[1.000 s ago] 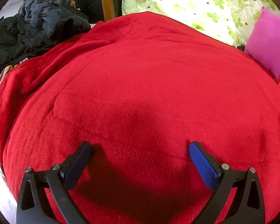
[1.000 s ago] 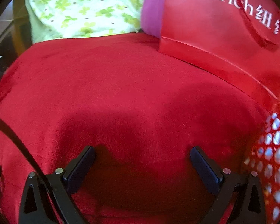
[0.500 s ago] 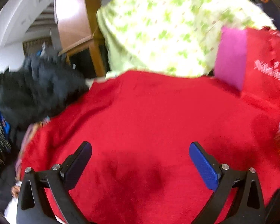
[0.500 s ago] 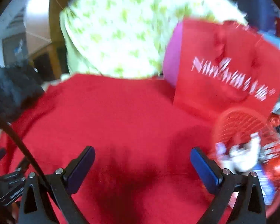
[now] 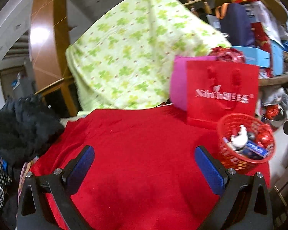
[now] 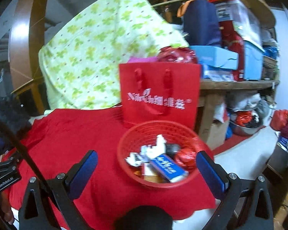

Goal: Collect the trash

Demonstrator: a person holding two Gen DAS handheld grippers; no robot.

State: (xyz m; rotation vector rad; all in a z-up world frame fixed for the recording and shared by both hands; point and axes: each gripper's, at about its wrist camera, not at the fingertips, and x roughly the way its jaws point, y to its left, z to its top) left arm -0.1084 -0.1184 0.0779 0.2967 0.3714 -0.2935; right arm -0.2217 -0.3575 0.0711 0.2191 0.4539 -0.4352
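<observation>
1. The left gripper (image 5: 144, 163) is held spread and empty above the red blanket (image 5: 140, 134).
2. The right gripper (image 6: 146, 164) is likewise spread, nothing pinched.
3. The trash (image 6: 161, 159) is seen lying in the red basket (image 6: 124, 143), centre of the right view, before a red bag (image 6: 159, 94).

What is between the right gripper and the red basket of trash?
Nothing visible. The right gripper is open, and the red basket sits on the red blanket straight ahead of its fingers. The red bag stands behind the basket.
</observation>
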